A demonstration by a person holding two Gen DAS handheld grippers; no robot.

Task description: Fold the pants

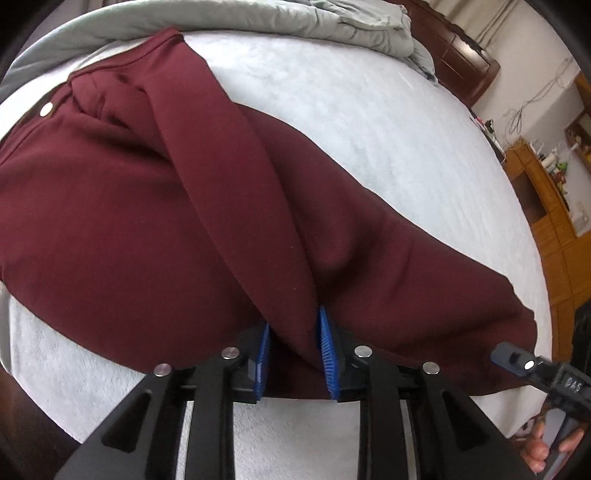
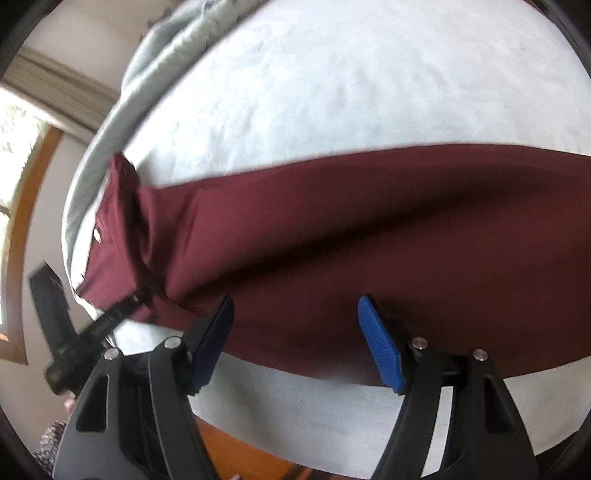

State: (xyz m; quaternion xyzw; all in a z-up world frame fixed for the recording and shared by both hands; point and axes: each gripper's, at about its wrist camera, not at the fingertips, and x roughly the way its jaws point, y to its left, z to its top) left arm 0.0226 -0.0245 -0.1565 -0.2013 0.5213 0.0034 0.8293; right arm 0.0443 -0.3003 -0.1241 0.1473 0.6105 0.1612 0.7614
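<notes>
The maroon pants (image 1: 155,206) are lying across the white-covered bed (image 1: 369,122), their lower edge running close to the bed's near edge at 6 o'clock; open sheet is being left free toward 12 and 2 o'clock. A raised fold of the pants is being pinched by the left tongs (image 1: 293,354). The right tongs (image 2: 295,343) are being held open over the fabric, gripping nothing. The right view is blurred and the trouser ends are cut off. A grey duvet (image 1: 332,22) is bunched at 12 o'clock; wooden cabinets (image 1: 554,206) are standing at 3 o'clock
</notes>
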